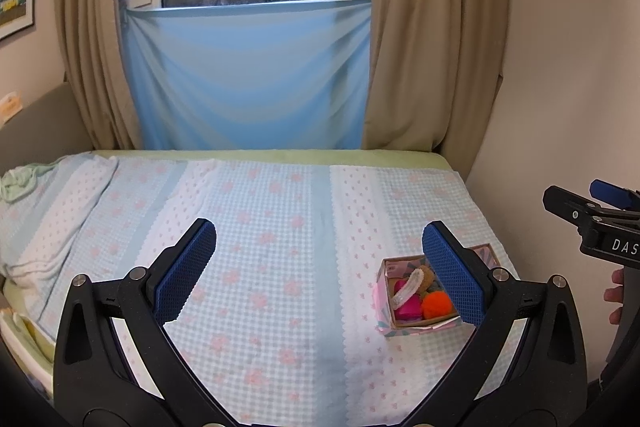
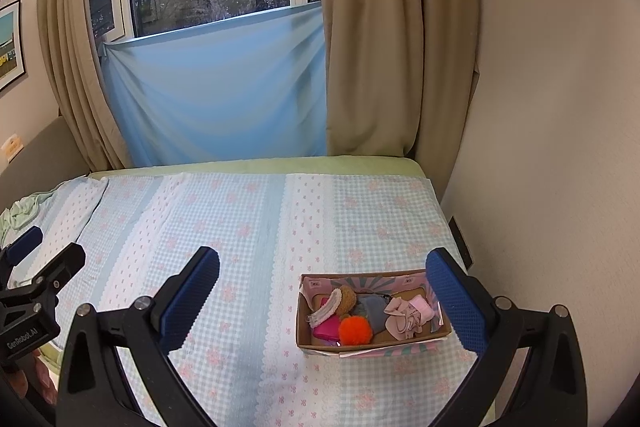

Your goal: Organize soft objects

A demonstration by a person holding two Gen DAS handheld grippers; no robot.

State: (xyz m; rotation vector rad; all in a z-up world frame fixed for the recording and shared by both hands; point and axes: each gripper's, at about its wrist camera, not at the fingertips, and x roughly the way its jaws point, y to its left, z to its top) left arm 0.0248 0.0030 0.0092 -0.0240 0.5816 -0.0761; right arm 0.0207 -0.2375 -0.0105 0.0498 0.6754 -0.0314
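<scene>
A small patterned cardboard box (image 2: 312,341) stands on the bed near its right side. Inside lie an orange pompom (image 2: 355,332), a magenta soft piece (image 2: 326,327), a brown plush (image 2: 347,299), a grey-blue cloth (image 2: 374,309) and pale pink cloths (image 2: 406,317). In the left wrist view the box (image 1: 386,311) and pompom (image 1: 437,305) sit partly behind the right finger. My left gripper (image 1: 318,269) hovers open over the bedspread, left of the box. My right gripper (image 2: 322,297) is open too, with the box between its fingers further ahead. Neither holds anything.
The bed carries a blue-and-pink checked bedspread (image 2: 240,227). A crumpled green cloth (image 1: 18,183) lies at its far left. A white wall (image 2: 540,147) runs close along the right side. Beige curtains (image 1: 420,47) and a blue sheet (image 1: 248,75) hang behind.
</scene>
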